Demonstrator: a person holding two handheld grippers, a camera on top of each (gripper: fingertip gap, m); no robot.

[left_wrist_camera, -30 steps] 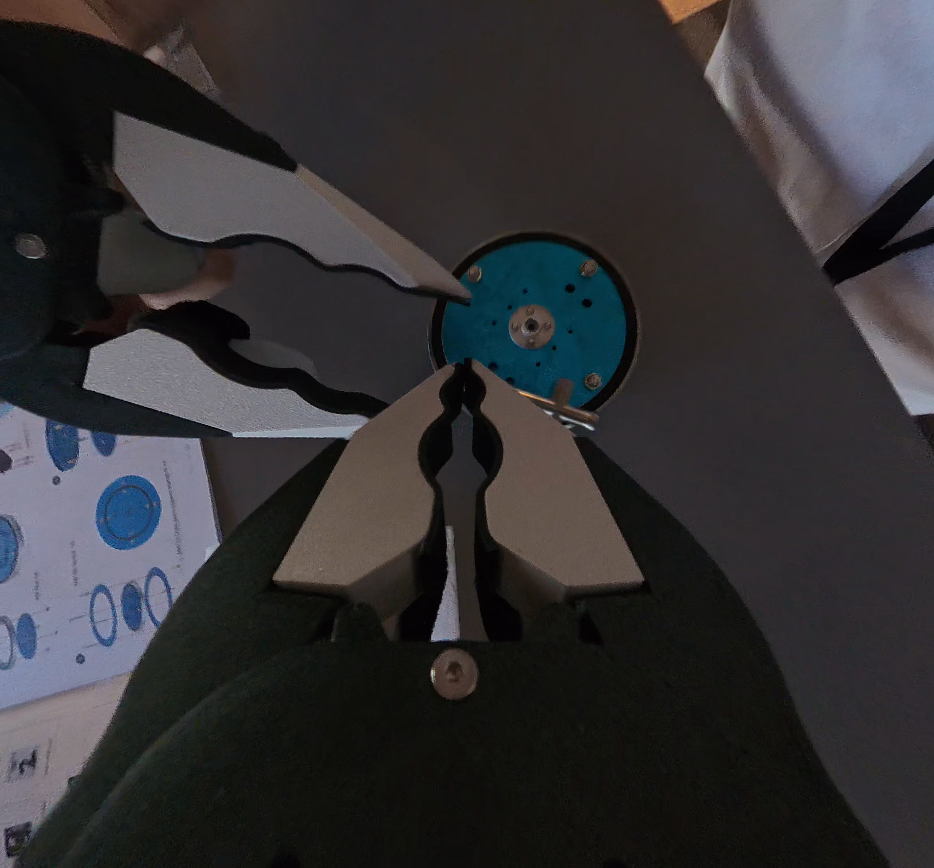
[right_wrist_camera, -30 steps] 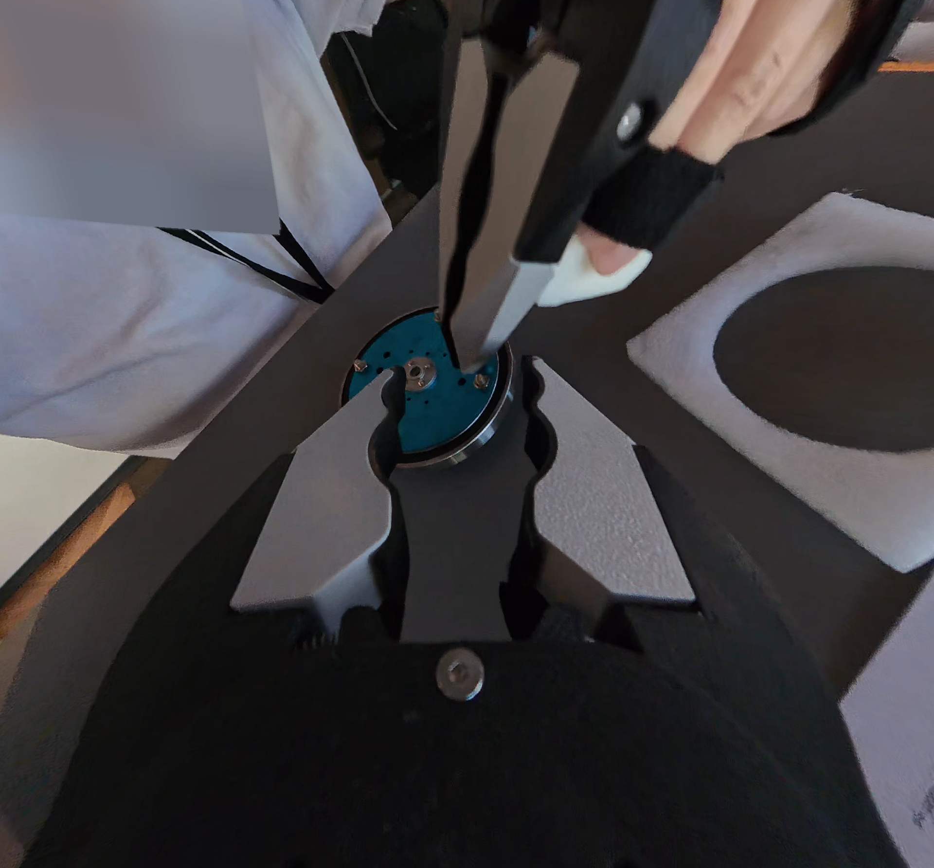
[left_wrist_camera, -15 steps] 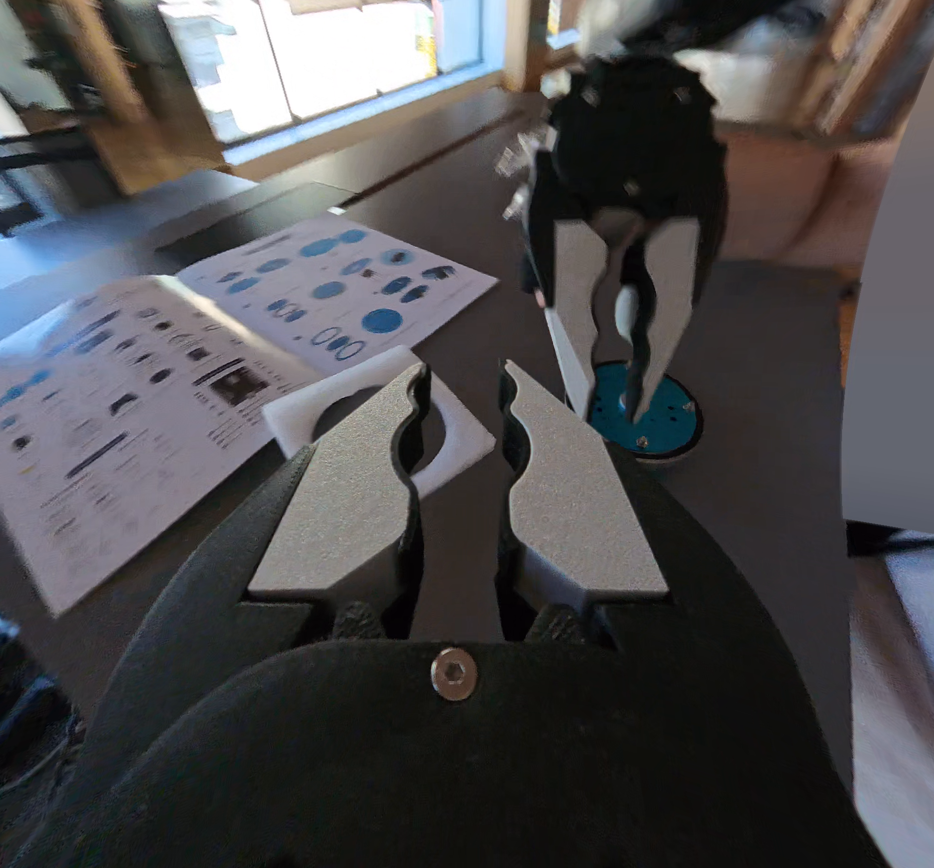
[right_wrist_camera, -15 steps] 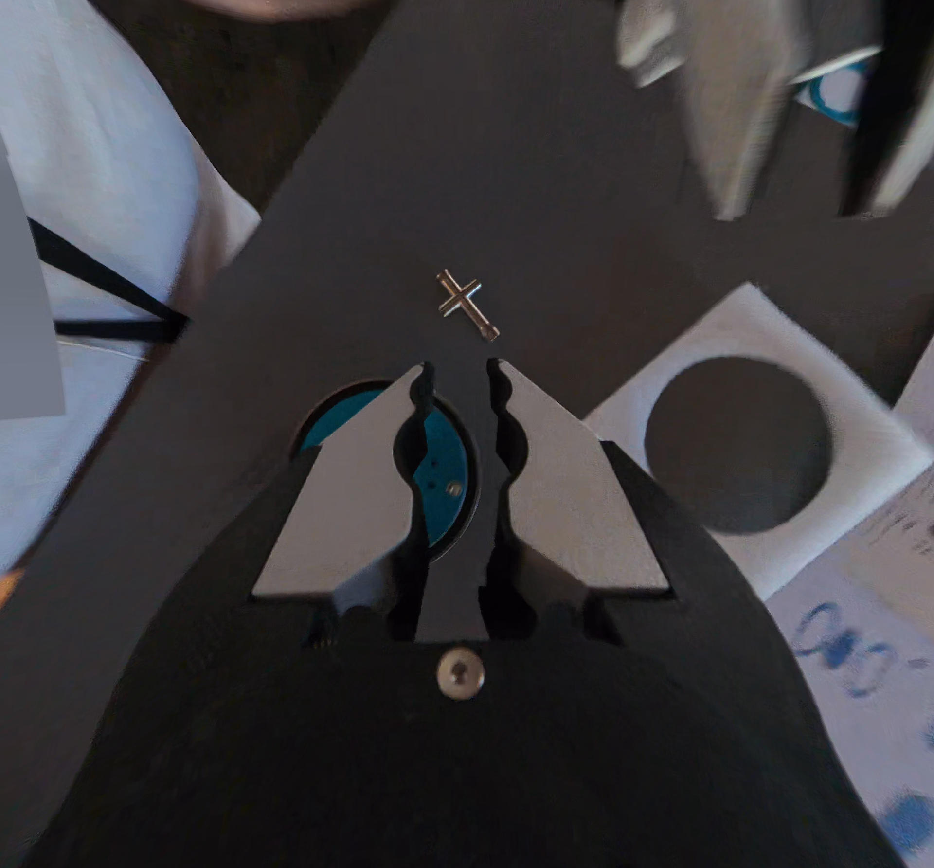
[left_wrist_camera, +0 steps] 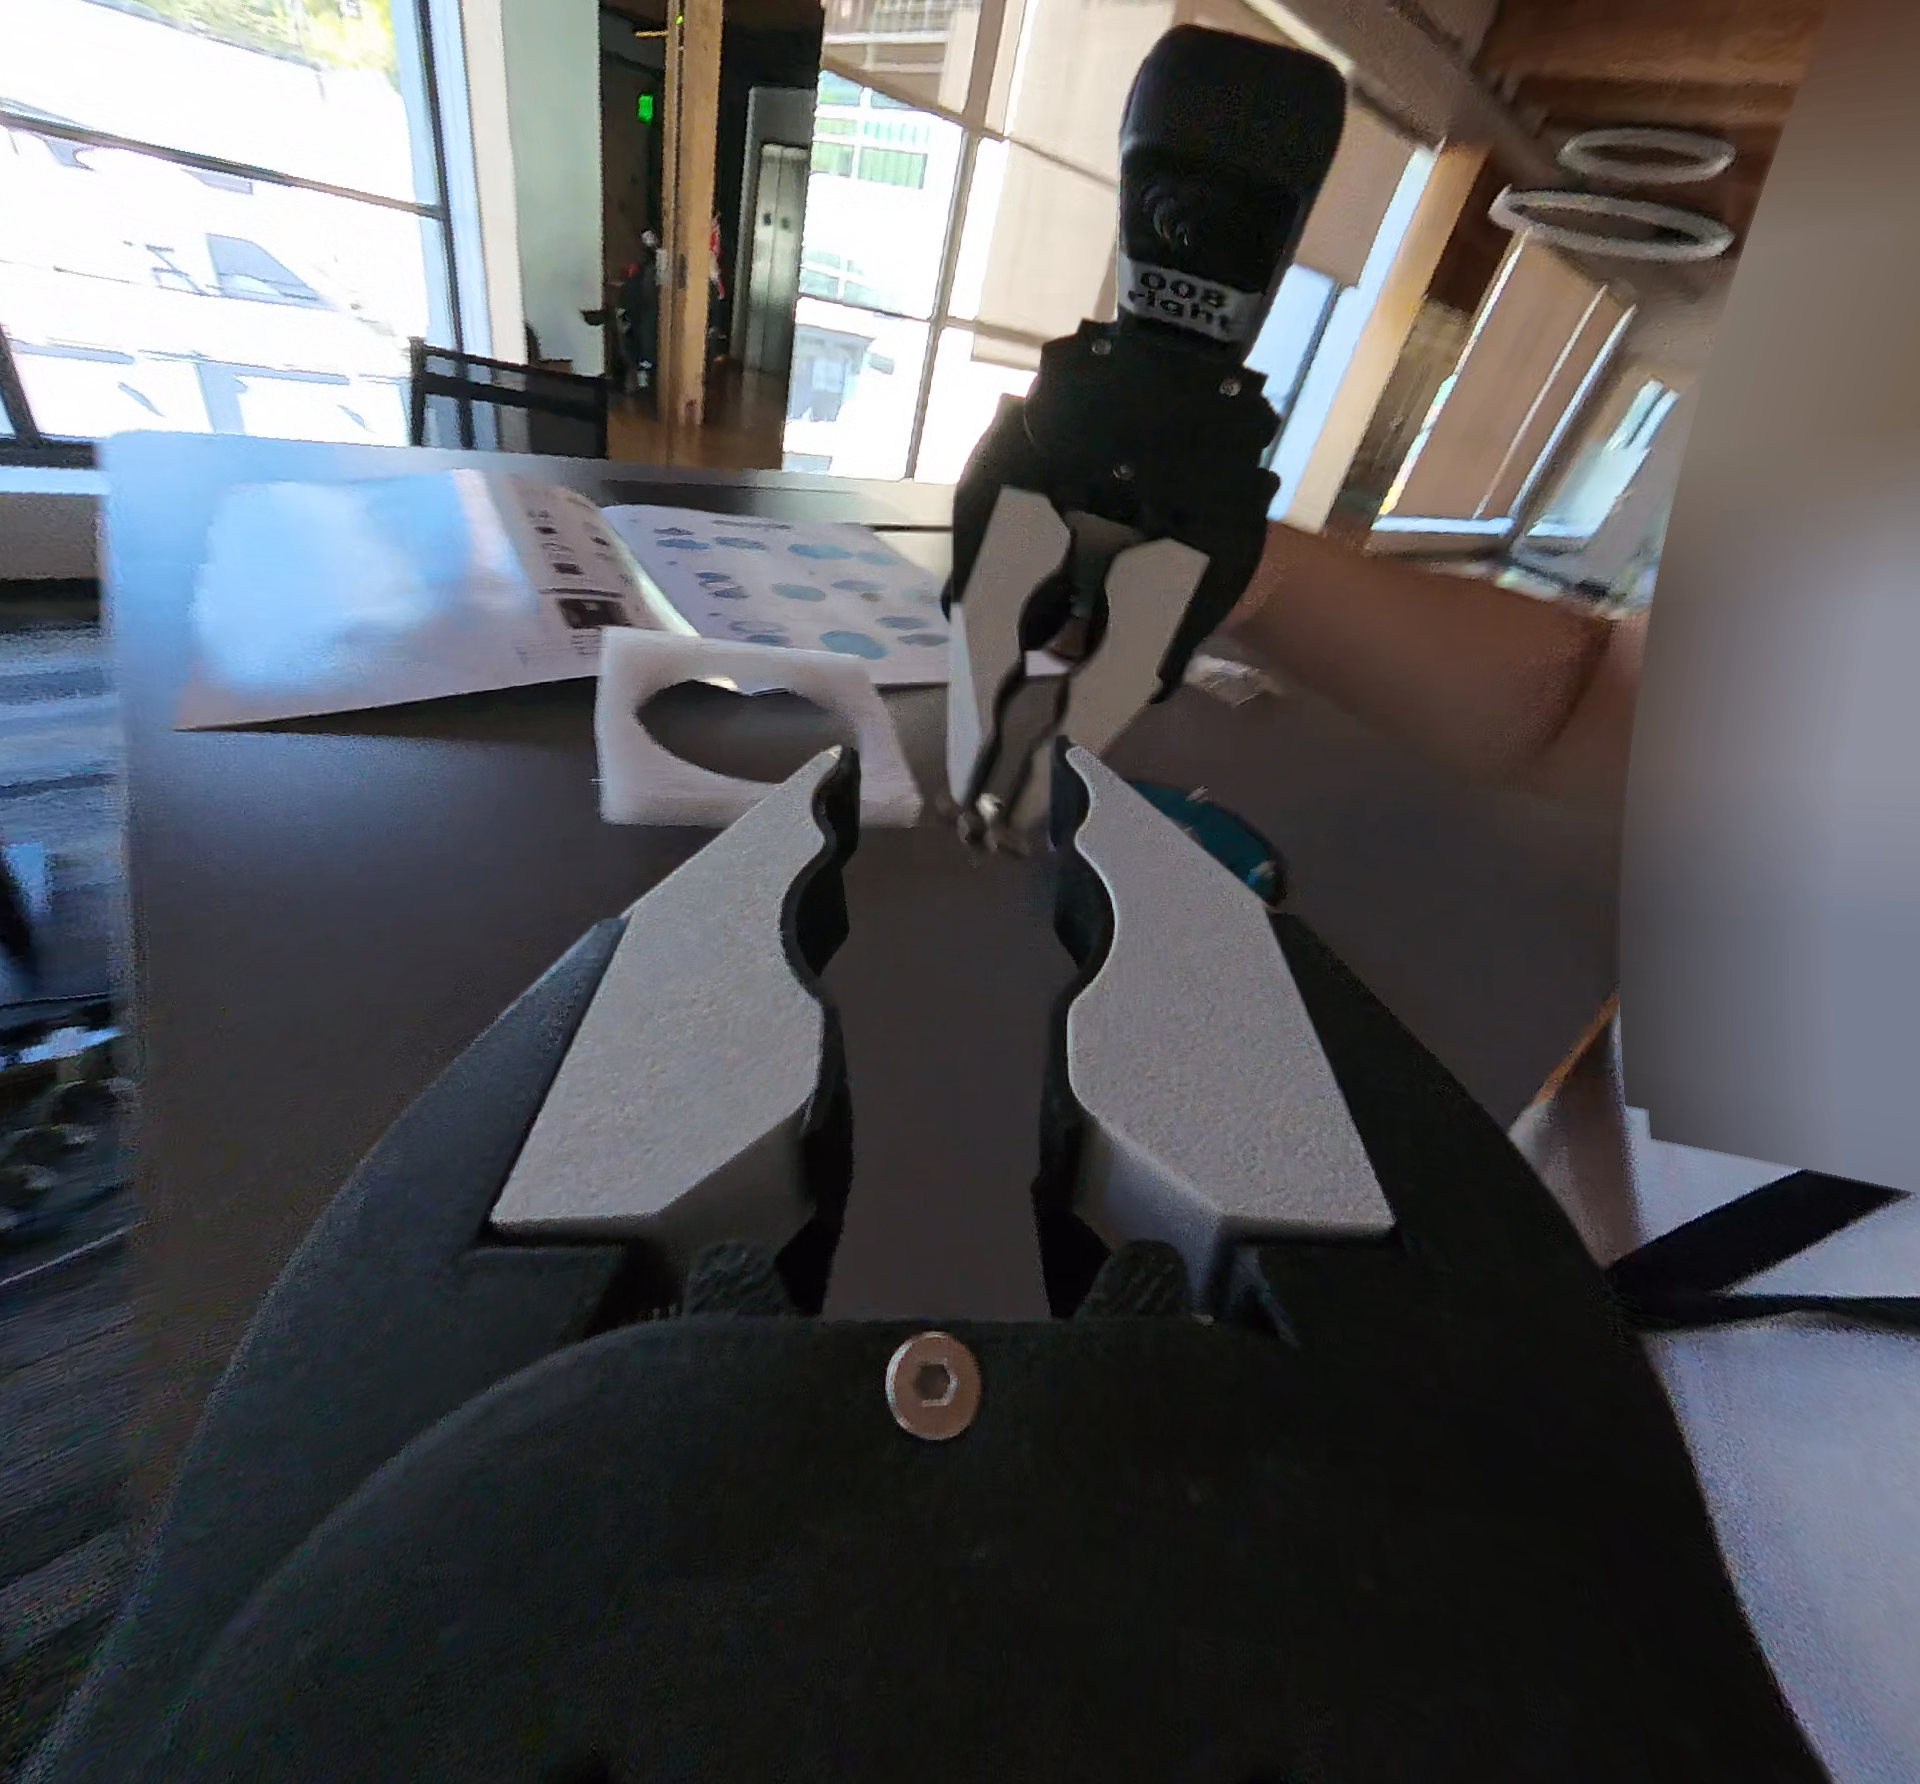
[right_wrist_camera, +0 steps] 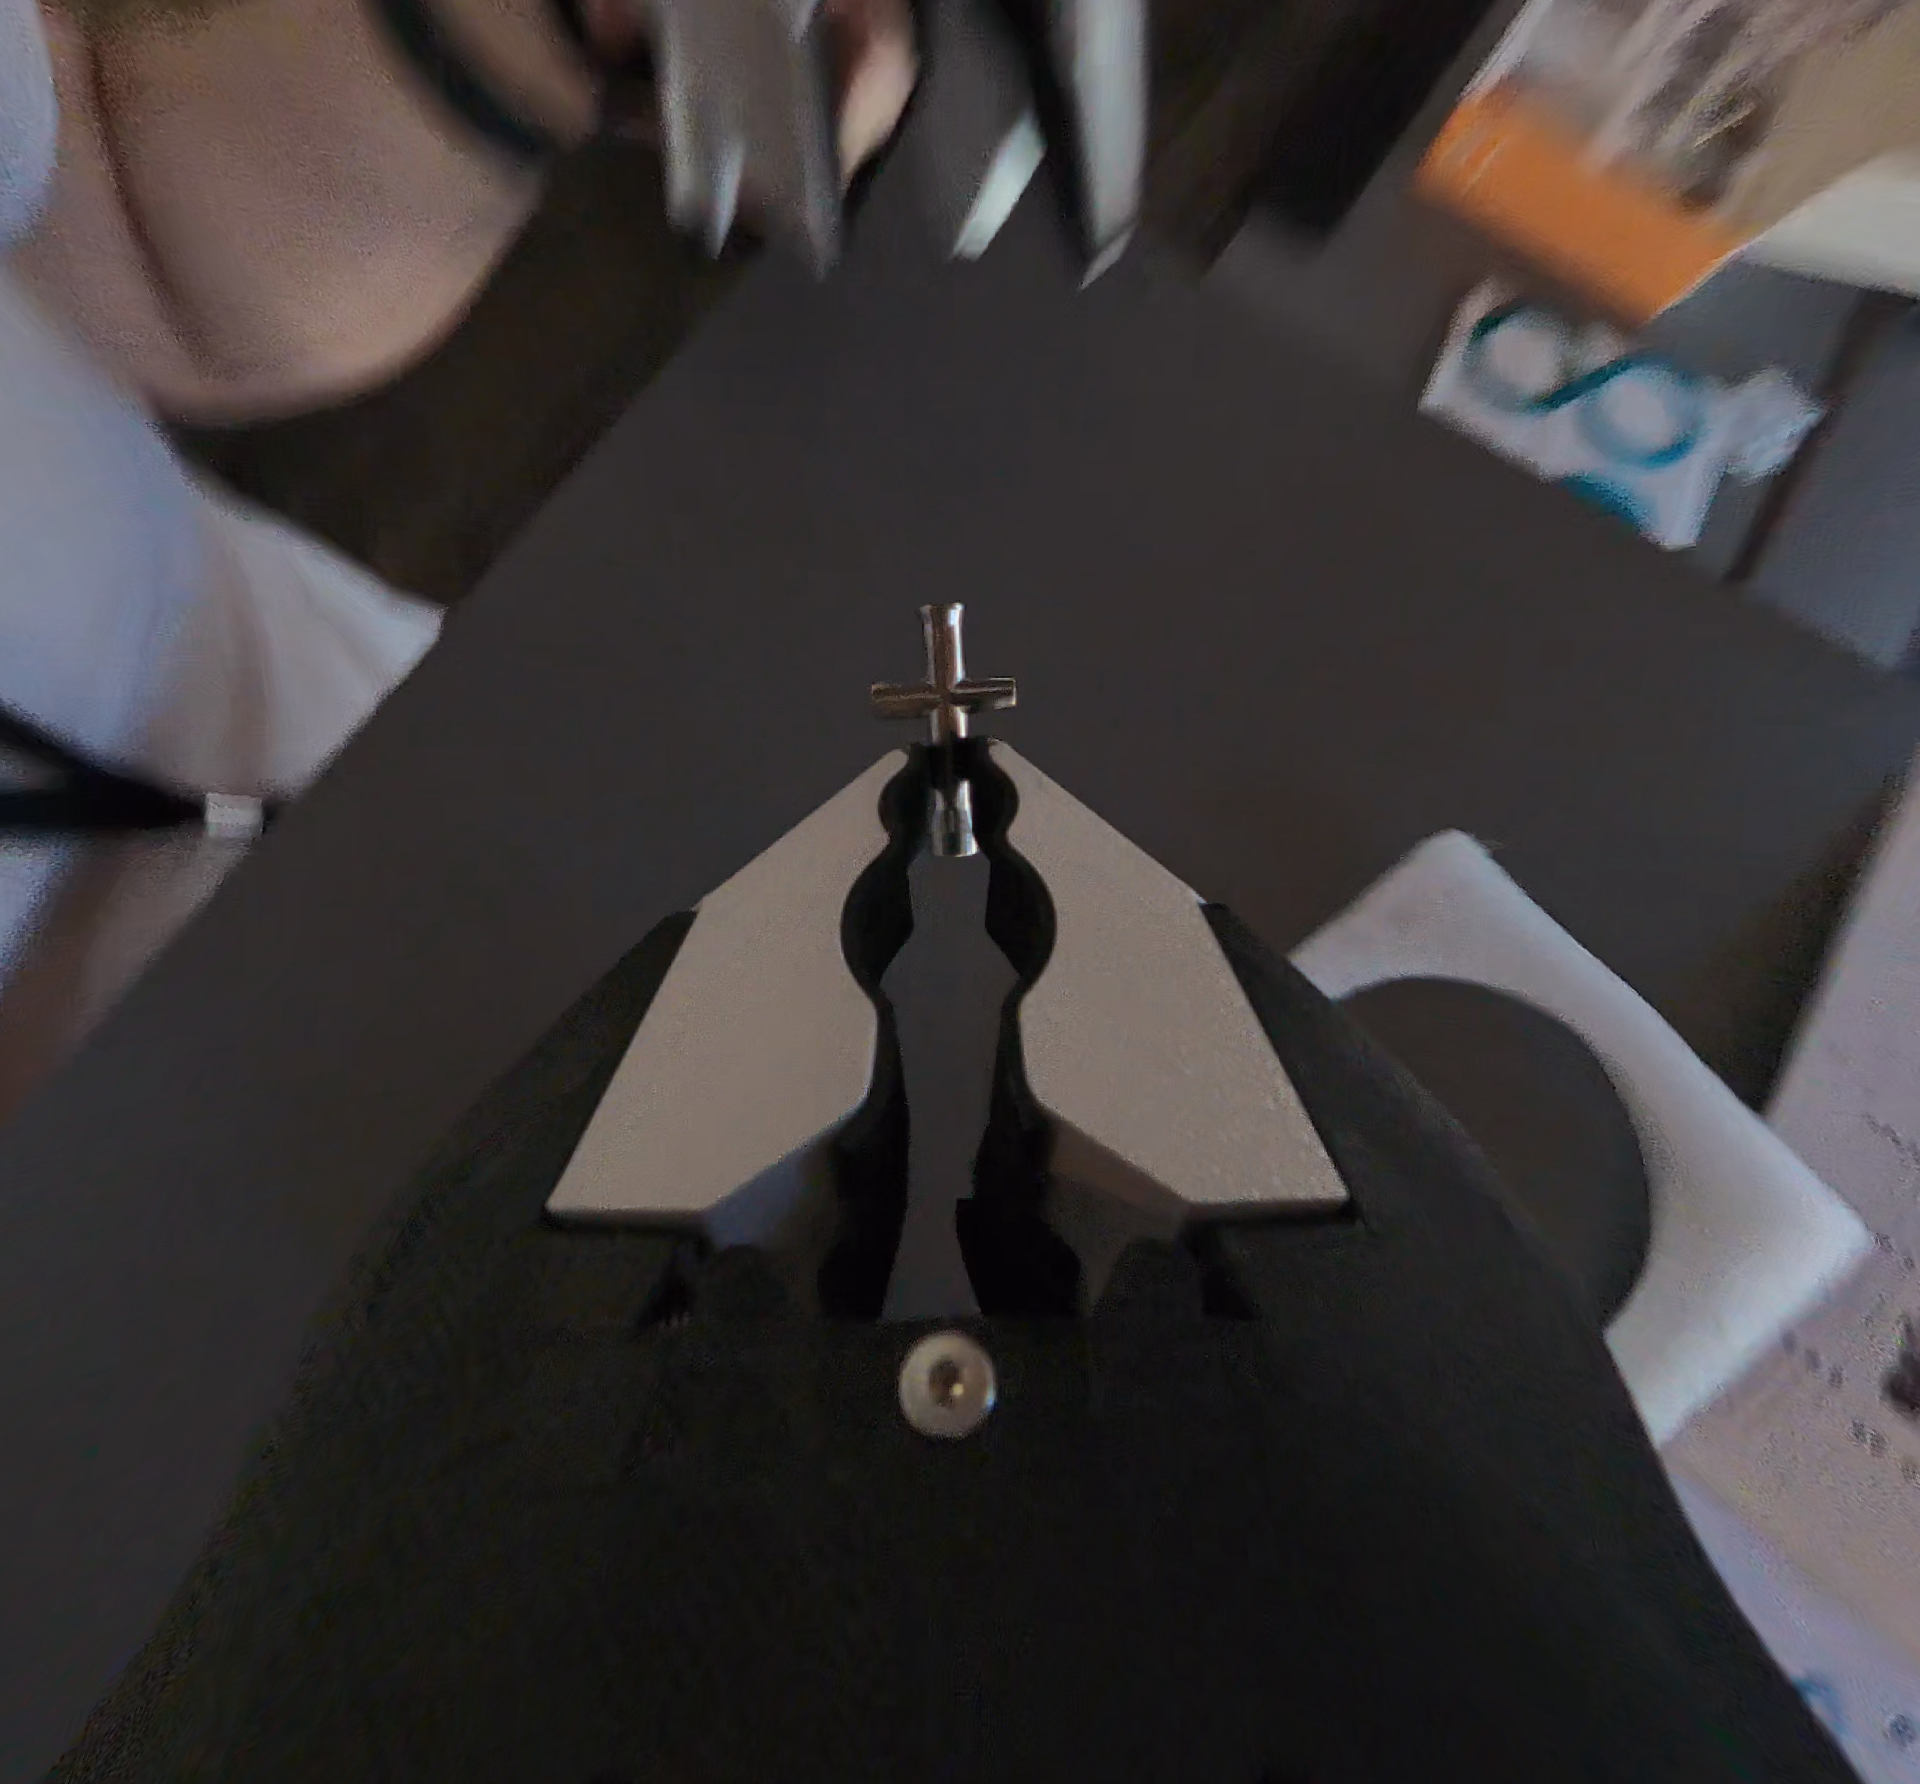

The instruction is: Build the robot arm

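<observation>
Down at the dark matte table [right_wrist_camera: 1299, 591], the right gripper [right_wrist_camera: 943, 747] has its two grey fingertips pinched together on a small silver cross-shaped metal tool [right_wrist_camera: 943, 695]. The tool's shaft is clamped between the tips, and its crossbar and flared end stick out just beyond them. To the right of this gripper lies a white foam square with a round hole cut through it [right_wrist_camera: 1558, 1059], and farther right and ahead a printed sheet with blue ring pictures [right_wrist_camera: 1621, 425], blurred.

From the left wrist view, the left gripper [left_wrist_camera: 951, 778] hangs above the table with its fingers parted by a clear gap and nothing between them. Just ahead of it, the right gripper [left_wrist_camera: 987, 815] points steeply down, its tips at the table. A blue round disc [left_wrist_camera: 1226, 835] peeks out behind the left gripper's right finger. The foam square [left_wrist_camera: 727, 726] sits ahead and left, an open printed booklet [left_wrist_camera: 727, 581] beyond it.
</observation>
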